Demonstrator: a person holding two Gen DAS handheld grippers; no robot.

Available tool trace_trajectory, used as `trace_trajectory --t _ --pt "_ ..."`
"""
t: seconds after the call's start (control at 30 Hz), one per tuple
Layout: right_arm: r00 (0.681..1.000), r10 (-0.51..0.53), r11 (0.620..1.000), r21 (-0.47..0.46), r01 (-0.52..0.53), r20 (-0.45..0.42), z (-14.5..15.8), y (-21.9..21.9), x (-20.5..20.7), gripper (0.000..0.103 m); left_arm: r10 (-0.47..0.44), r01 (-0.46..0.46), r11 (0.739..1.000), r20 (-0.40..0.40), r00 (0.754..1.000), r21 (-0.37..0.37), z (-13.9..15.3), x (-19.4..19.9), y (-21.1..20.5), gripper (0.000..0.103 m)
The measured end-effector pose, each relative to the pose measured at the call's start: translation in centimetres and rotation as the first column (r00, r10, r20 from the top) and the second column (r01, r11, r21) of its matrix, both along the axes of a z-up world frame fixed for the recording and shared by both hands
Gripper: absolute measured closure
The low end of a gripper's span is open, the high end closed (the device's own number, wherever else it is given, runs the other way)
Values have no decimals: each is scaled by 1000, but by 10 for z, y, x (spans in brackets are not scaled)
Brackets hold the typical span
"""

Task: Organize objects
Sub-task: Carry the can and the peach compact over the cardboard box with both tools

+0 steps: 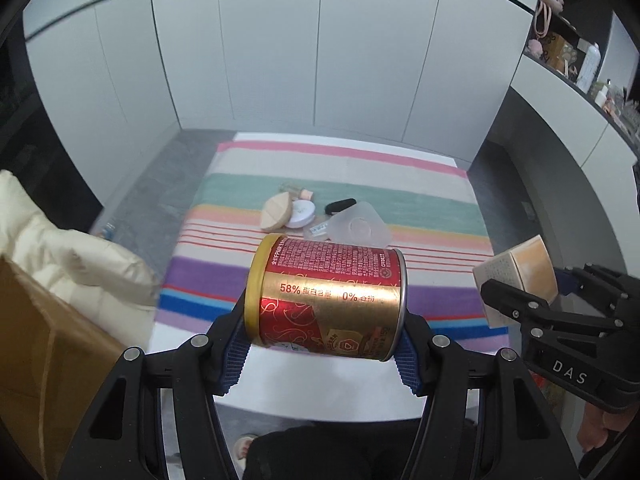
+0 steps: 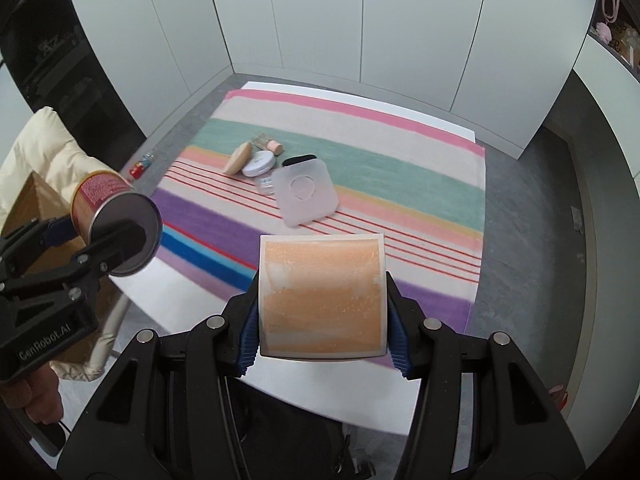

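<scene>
Left wrist view: left gripper (image 1: 324, 344) pinches a red-and-gold can (image 1: 326, 298) lying sideways, above the striped cloth (image 1: 400, 184). Right gripper (image 2: 322, 332) clamps an orange box (image 2: 322, 300).

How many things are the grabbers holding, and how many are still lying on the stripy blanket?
Held in grippers: 2, the red and gold can and the orange box.
On the striped blanket: 6 that I can make out, clustered together, some tiny and blurry.
Total: 8

My left gripper (image 1: 322, 354) clamped the red-gold can (image 1: 326, 298) sideways above the striped cloth (image 1: 340, 184); my right gripper (image 1: 520, 300) held a peach box (image 1: 524, 264).
</scene>
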State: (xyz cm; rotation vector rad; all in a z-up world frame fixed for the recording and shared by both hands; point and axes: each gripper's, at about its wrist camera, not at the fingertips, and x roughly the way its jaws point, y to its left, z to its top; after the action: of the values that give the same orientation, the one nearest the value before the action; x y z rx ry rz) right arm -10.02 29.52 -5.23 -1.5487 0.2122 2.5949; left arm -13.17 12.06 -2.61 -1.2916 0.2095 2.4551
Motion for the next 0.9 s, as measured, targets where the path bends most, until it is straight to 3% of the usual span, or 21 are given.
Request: trace_trajectory --t 0.33,0.9 --pt "994 74 997 9 -73 -86 15 -20 14 49 51 -49 998 -31 998 49 17 37 -16 41" --pt "976 135 991 17 -134 -174 37 -67 2 49 155 -146 982 -72 985 121 9 38 -65 41"
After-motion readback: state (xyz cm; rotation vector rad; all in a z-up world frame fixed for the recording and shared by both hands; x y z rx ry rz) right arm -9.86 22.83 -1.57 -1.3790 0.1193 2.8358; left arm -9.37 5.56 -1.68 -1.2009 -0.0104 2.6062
